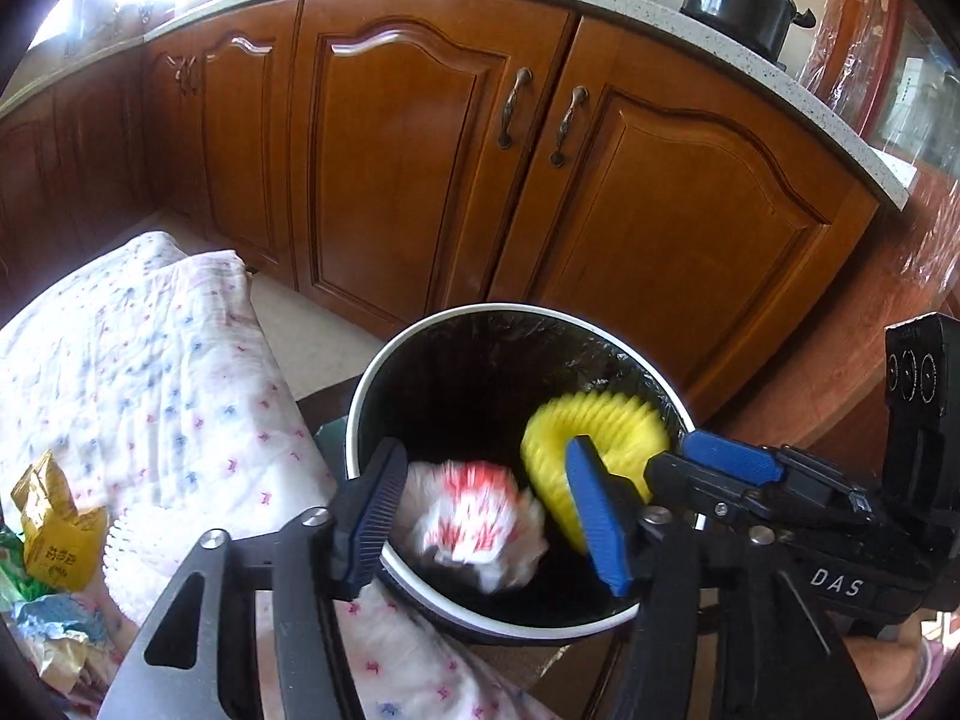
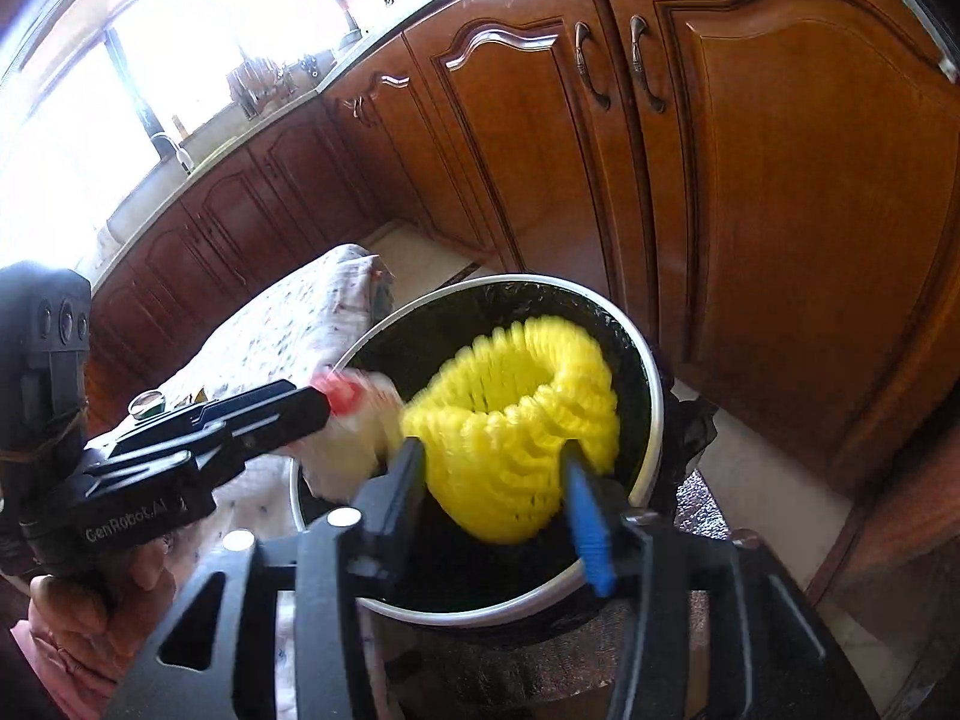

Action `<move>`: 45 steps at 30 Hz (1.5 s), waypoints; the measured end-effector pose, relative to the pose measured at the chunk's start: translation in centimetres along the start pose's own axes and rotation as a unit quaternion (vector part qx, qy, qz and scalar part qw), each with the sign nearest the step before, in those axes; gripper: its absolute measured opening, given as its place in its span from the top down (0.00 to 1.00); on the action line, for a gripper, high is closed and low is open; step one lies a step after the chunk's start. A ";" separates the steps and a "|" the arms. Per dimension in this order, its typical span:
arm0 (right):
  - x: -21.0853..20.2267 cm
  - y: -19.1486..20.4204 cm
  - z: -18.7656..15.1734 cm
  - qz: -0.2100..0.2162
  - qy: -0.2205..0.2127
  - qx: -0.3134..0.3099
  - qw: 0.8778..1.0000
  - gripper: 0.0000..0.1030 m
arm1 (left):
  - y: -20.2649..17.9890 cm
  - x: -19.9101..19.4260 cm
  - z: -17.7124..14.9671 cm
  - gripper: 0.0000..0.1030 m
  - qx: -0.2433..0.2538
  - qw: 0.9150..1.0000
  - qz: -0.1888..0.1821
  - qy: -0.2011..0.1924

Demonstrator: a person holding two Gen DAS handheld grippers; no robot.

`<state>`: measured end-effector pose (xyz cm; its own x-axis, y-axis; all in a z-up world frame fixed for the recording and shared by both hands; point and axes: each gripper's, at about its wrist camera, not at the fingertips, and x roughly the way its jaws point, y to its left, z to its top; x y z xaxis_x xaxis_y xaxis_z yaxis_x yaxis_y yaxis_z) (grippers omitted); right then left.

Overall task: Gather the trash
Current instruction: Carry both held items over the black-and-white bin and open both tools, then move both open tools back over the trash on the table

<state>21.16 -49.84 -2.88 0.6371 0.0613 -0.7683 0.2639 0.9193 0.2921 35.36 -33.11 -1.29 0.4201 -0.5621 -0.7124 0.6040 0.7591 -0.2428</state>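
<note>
Jaws parted — trash (image 1: 474, 510) between, blurred

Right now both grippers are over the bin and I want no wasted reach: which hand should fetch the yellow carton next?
Probably left. The left gripper hangs nearest the cloth-covered table, where the yellow carton lies; the right gripper is over the bin's far side.

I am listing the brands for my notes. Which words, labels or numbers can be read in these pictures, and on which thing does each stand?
"DAS": on the right gripper's black body, left wrist view.
"GenRobot.AI": on the left gripper's black body, right wrist view; its last letters are unclear.
Yellow carton: dark print, too blurred to read.
Crumpled white wrapper: red marks, motion-blurred, unreadable.
</note>
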 end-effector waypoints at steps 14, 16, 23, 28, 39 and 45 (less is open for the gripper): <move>-2.7 1.0 -3.9 0.029 -0.078 0.026 0.996 0.07 | 1.3 -5.9 -7.1 0.37 -0.039 0.997 0.036 -0.061; -3.0 2.0 -4.8 0.031 -0.092 0.019 0.995 0.03 | 1.4 -7.2 -8.4 0.36 -0.039 0.995 0.047 -0.074; -3.4 5.8 -7.8 0.046 -0.105 -0.011 0.993 0.03 | 1.8 -11.2 -12.7 0.35 -0.042 0.989 0.086 -0.109; -2.9 7.9 -8.9 0.057 -0.094 -0.015 0.994 0.03 | 2.7 -13.8 -15.4 0.32 -0.049 0.984 0.115 -0.126; -1.6 11.9 -9.6 0.086 -0.068 -0.028 0.994 0.00 | 6.5 -17.9 -17.5 0.32 -0.097 0.979 0.121 -0.132; -0.3 13.5 -8.5 0.092 -0.056 -0.040 0.993 0.00 | 10.1 -19.2 -15.8 0.32 -0.122 0.978 0.116 -0.124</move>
<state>18.43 -34.18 -3.55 0.7472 0.1909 -0.6366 0.0808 0.9247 0.3721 22.69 -9.44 -0.50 0.6960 -0.4041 -0.5935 0.3053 0.9147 -0.2648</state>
